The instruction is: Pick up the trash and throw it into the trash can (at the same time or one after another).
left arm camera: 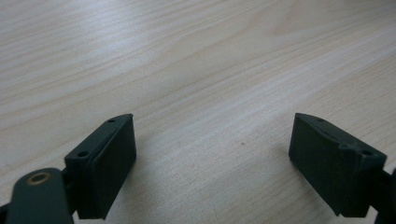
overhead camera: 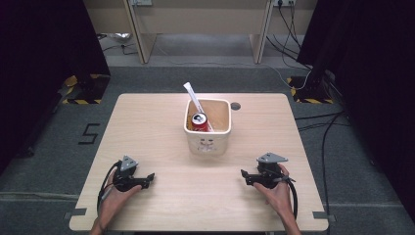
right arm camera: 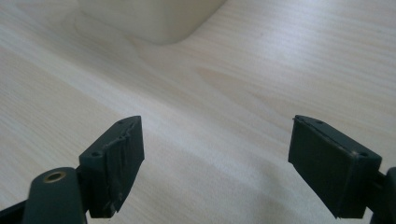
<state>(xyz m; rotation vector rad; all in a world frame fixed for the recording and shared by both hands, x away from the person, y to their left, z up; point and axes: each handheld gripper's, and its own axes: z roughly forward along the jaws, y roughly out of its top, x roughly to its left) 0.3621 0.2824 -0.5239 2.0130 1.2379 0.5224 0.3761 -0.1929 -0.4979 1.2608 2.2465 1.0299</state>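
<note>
A cream square bin [overhead camera: 208, 142] stands at the middle of the wooden table [overhead camera: 147, 122]. Inside it are a red drink can [overhead camera: 199, 121] and a white tube-like item [overhead camera: 193, 97] that leans out over the far left rim. My left gripper [overhead camera: 150, 178] rests low at the front left, held by a hand, open with bare wood between its jaws [left arm camera: 212, 140]. At the front right my right gripper [overhead camera: 243, 174] is also open and holds nothing [right arm camera: 215, 144]. The bin's lower corner [right arm camera: 154, 18] shows ahead of it, some way off.
A small dark round hole [overhead camera: 236, 105] sits in the table just right of the bin. Beyond the table are desk legs, cables on the grey floor and yellow-black taped stands [overhead camera: 309, 93] at both sides. Dark curtains flank the scene.
</note>
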